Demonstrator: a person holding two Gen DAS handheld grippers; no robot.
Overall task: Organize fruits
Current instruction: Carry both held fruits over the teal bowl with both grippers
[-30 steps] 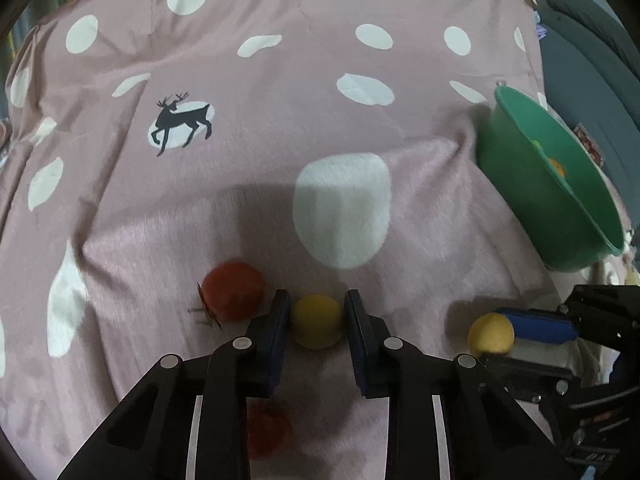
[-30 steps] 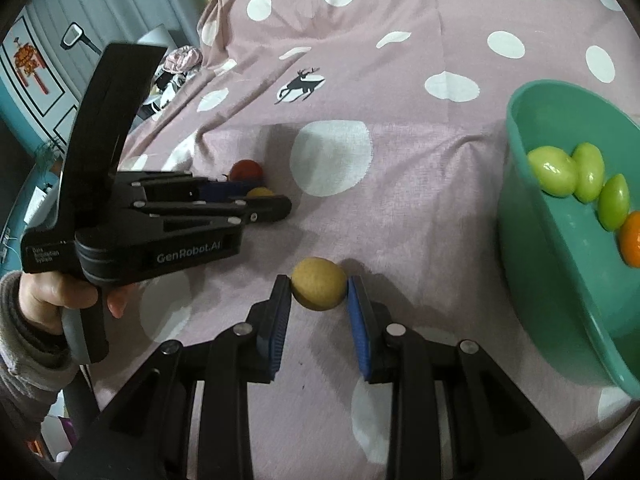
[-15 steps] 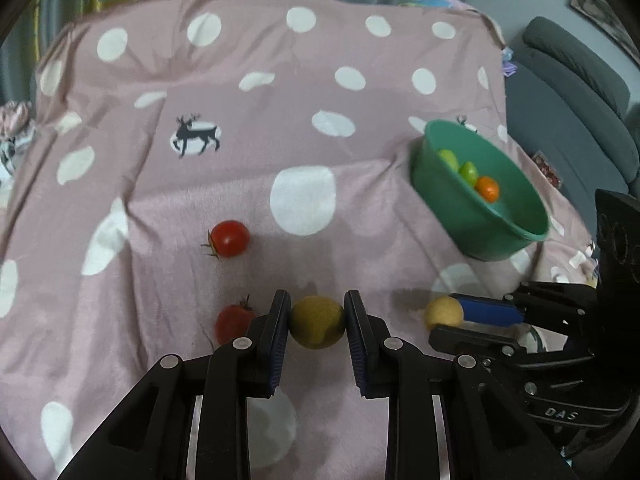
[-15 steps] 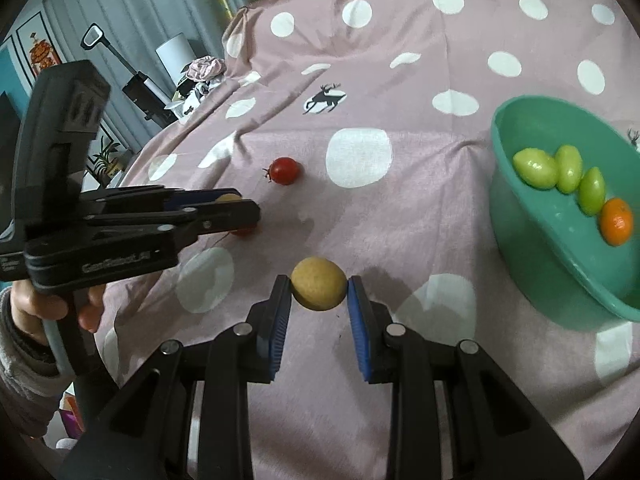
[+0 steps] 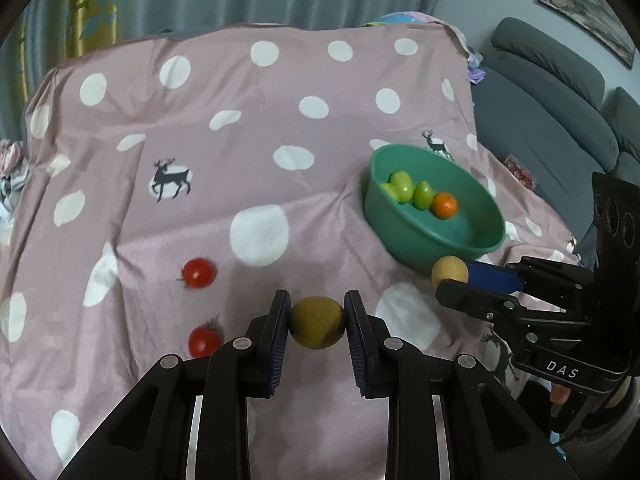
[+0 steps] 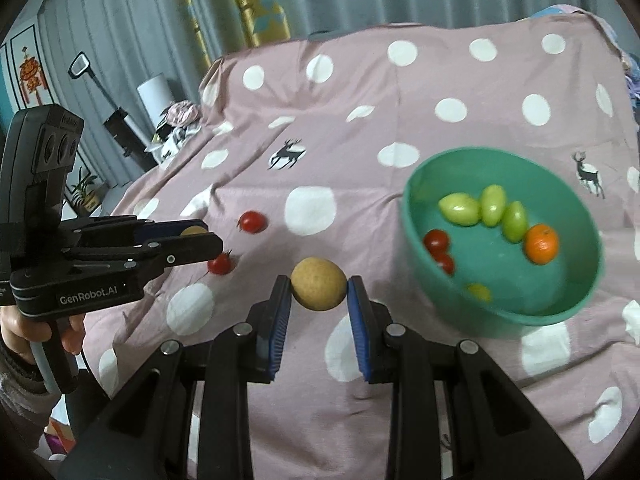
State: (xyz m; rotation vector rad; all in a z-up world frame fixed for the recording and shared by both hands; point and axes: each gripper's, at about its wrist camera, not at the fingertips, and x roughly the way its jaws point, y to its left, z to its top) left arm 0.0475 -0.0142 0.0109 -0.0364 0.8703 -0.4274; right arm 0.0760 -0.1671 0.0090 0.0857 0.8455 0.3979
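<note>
Fruit sits clamped in both our tools: left gripper (image 5: pixel 317 322) pinches a brown-yellow ball (image 5: pixel 317 322), right gripper (image 6: pixel 318 290) another (image 6: pixel 318 284). Green bowl (image 6: pixel 576 312) lies right of both fingers. Round skins may roll from the narrow pads.

Tomatoes (image 5: pixel 199 273) left of bowl (image 5: pixel 400 240)

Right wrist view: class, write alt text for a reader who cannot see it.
The right gripper grips a round tan fruit in its jaws above a pink polka-dot cloth. To the right, a green bowl holds green, orange, red and yellow fruit; to the left, the left gripper and two red tomatoes on the cloth.
</note>
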